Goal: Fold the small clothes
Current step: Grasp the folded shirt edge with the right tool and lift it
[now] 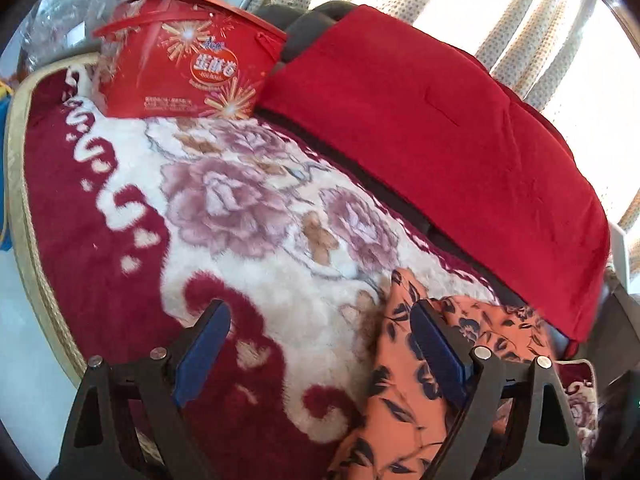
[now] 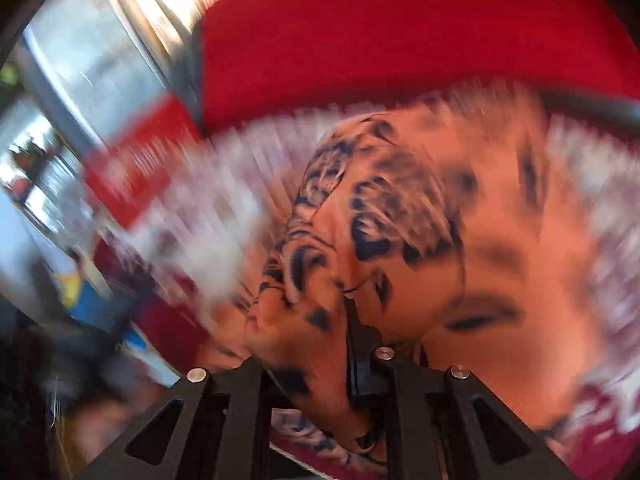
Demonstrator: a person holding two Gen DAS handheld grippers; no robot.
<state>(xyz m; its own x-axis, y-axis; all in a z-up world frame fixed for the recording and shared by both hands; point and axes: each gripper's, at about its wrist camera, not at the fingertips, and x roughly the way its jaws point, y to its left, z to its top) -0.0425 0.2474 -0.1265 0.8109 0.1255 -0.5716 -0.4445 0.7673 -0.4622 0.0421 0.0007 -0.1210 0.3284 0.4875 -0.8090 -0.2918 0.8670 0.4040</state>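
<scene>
While the right gripper [image 2: 352, 320] pinches the orange floral garment [image 1: 404, 392], it lies rightward beside the spread, empty left gripper [image 1: 320, 344].

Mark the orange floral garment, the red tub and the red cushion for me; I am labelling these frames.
orange floral garment [image 1: 400, 408]: left wrist view, lower flat part.
red tub [image 1: 192, 68]: left wrist view, printed front wall.
red cushion [image 1: 440, 128]: left wrist view, top face.

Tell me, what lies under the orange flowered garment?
The orange flowered garment lies on a plush blanket with purple flowers and dark red swirls. What the blanket shows beneath the garment is covered, so it cannot be seen.
</scene>
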